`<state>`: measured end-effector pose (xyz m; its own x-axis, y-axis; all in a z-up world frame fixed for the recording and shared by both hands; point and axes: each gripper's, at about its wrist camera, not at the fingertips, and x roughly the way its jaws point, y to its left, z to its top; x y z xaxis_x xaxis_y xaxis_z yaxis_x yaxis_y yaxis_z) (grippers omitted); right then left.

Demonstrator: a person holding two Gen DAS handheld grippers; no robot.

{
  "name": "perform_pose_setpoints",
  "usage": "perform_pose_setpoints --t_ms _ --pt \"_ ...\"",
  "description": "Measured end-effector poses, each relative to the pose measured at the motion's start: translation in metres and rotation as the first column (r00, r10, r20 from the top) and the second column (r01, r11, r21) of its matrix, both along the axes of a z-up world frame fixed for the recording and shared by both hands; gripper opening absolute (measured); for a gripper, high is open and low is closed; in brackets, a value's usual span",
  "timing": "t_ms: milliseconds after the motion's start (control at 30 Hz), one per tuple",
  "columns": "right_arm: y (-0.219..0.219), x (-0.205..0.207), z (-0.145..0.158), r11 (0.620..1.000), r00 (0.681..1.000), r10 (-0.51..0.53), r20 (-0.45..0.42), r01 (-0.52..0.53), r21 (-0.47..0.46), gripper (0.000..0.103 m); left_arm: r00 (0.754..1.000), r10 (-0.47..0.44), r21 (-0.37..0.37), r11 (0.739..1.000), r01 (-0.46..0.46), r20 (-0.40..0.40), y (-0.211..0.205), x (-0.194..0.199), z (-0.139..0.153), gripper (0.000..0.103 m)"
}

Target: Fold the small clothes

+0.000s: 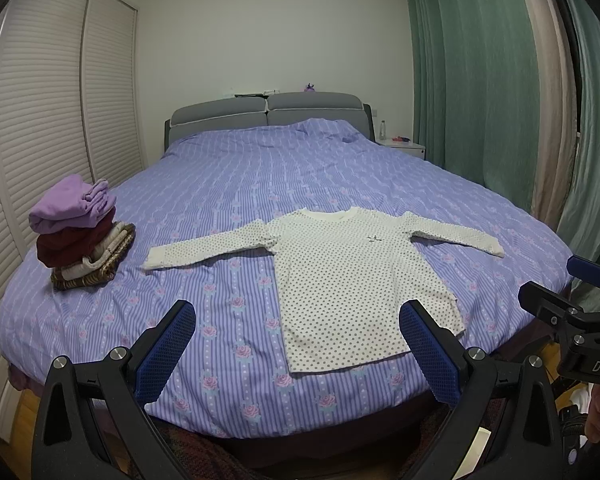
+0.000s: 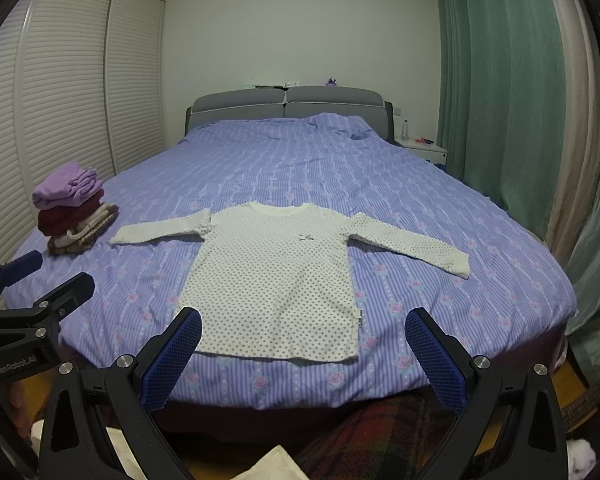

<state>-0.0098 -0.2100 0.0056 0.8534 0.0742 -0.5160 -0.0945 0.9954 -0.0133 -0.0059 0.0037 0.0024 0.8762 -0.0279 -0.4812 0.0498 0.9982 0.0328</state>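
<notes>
Polka-dot shirt (image 1: 340, 280) lies flat and face-up on the bed (image 1: 260, 184), both sleeves spread out to the sides, collar toward the headboard (image 1: 266, 114), hem just short of the foot edge of the bed. Taking the shirt as landmark: my left gripper (image 1: 300, 354) hangs off the foot of the bed, in front of the hem's left corner, apart from the fabric. Its blue pads (image 1: 166, 350) stand wide apart; nothing between them, nothing touched. The inner finger overlaps the hem only in line of sight.

My right gripper (image 2: 302, 358) hangs likewise in front of the hem (seen from its own camera, the hem's right corner sits in the gap between the fingers). Jaws spread wide, released, holding nothing, clear of the cloth.

The two tools sit side by side: the right one shows at the right edge of the left wrist view, the left one at the left edge of the right wrist view.

Left of the shirt's left sleeve, near the bed's left edge: stack of folded clothes (image 1: 80, 232), lilac piece on top, dark red under it, cream and brown at the bottom. Beyond the shirt's right side, past the bed: green curtains (image 1: 472, 80).
</notes>
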Motion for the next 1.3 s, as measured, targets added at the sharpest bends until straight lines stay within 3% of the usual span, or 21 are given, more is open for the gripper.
perform_pose_setpoints --t_ms 1133,1300 --pt "0.000 0.001 0.000 1.000 1.000 0.005 -0.003 -0.005 0.004 0.102 1.000 0.005 0.005 1.000 -0.005 -0.007 0.001 0.000 0.000 0.103" --pt "-0.001 0.008 -0.005 1.000 1.000 -0.002 -0.014 0.002 0.000 0.102 1.000 0.015 -0.021 1.000 -0.016 -0.017 0.007 0.010 -0.006 0.103"
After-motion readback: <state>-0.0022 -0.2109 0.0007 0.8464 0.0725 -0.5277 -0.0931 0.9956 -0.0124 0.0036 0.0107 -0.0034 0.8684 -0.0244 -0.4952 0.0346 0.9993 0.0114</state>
